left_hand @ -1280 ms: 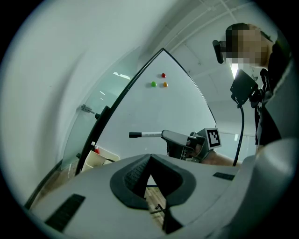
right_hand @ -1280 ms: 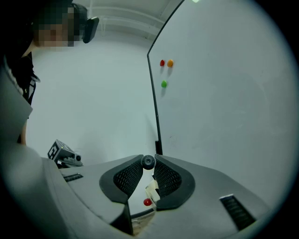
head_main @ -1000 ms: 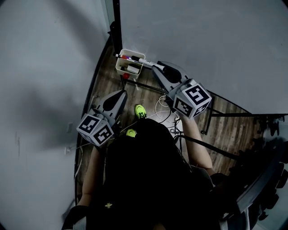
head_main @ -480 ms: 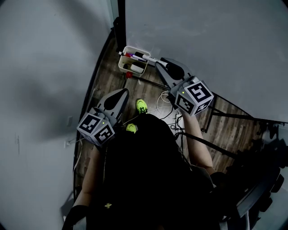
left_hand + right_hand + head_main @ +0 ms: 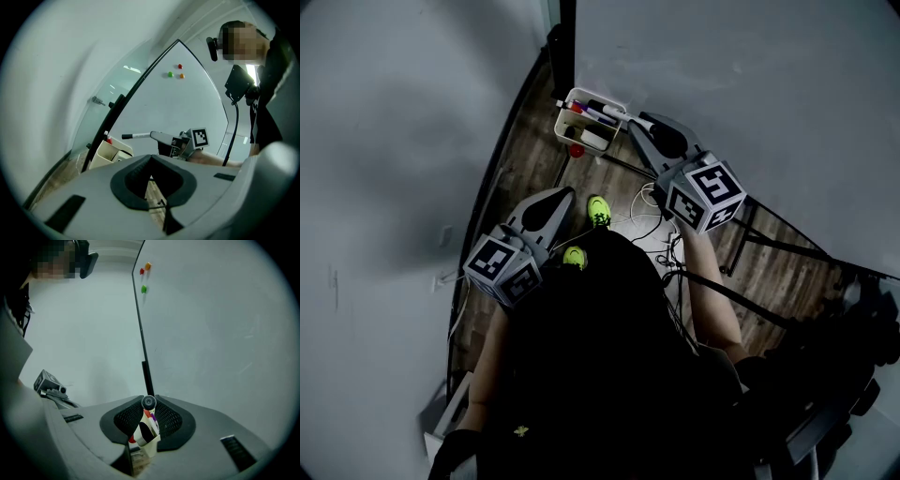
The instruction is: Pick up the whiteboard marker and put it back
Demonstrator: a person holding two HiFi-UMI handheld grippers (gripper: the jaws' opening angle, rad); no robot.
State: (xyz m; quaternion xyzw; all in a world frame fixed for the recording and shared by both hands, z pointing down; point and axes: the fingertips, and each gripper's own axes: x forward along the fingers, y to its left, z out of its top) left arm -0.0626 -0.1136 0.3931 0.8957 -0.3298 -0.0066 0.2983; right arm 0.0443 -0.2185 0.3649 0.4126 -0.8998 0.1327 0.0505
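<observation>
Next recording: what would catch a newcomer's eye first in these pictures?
The right claw grips a whiteboard marker by one end, holding it over the white marker caddy at the foot of the whiteboard. In the head view, neon green shoes glow against the dark wooden floor, near the left claw, which is closed and empty.

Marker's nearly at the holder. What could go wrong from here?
1. The whiteboard marker sticks far out of the right gripper, gripped only near one end. A knock on the rim of the holder might lever it loose.
2. The holder already has other markers in it, so the tip may jam on them rather than slide in.
</observation>
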